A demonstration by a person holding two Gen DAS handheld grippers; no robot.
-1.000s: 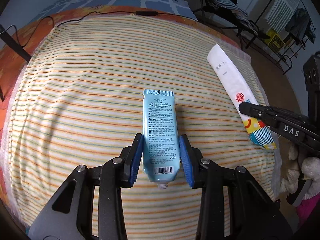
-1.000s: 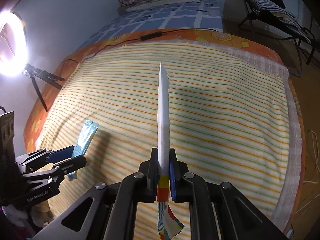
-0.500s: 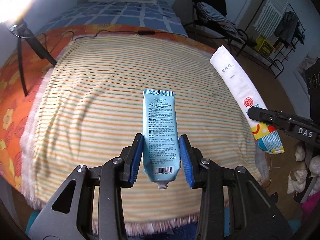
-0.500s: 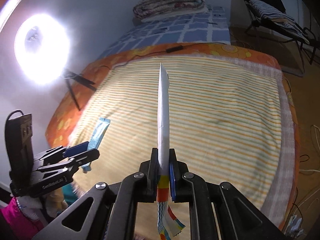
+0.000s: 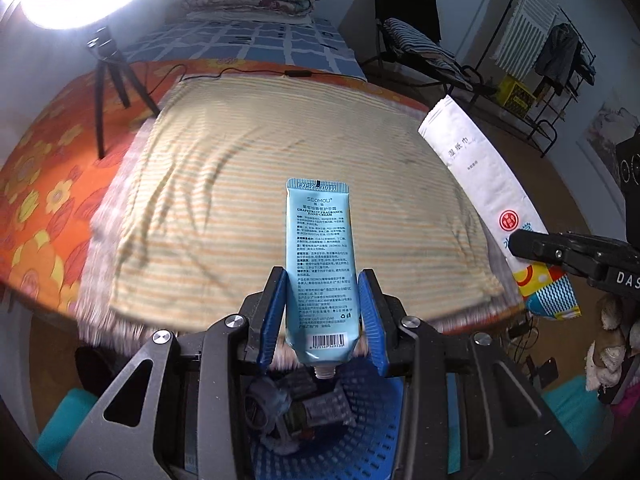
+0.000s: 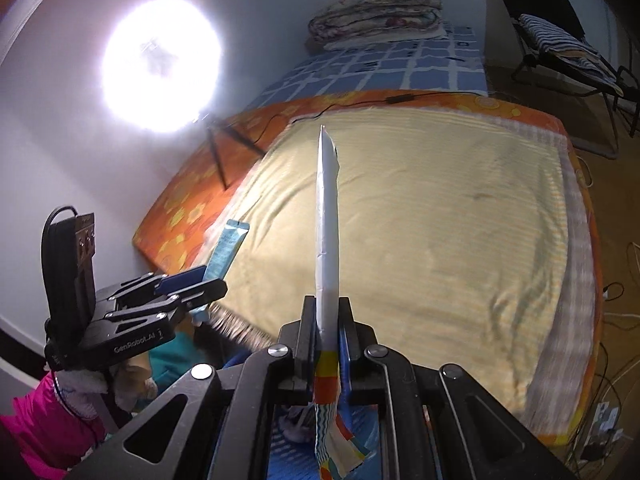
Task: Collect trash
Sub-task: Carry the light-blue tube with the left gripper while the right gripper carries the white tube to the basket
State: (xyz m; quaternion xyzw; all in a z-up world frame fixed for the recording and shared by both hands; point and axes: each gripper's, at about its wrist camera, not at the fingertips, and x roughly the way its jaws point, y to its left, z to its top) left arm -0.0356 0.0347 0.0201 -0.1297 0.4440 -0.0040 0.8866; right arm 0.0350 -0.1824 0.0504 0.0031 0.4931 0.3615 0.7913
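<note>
My left gripper (image 5: 322,277) is shut on a light blue hand cream tube (image 5: 318,240), blue pads pressing its sides, its capless neck toward the camera. My right gripper (image 6: 326,305) is shut on a long white wet-wipe packet (image 6: 326,220), seen edge-on, its colourful end hanging below the fingers. Each view shows the other gripper: the right one (image 5: 532,242) with the packet (image 5: 476,176), the left one (image 6: 200,285) with the tube (image 6: 230,244). Both are held in the air past the bed's near edge, over a blue perforated basket (image 5: 372,404) holding crumpled waste.
A striped yellow blanket (image 5: 240,184) covers the orange flowered bed (image 5: 36,216). A bright ring light (image 6: 160,68) on a tripod (image 5: 106,80) stands at its left, with a cable (image 5: 224,74) across the bed. A chair (image 5: 412,44) and drying rack (image 5: 536,40) stand right.
Both grippers have drawn back from over the bed and risen, still holding the tube and the packet. The bed's near edge and the blue basket have come into view below.
</note>
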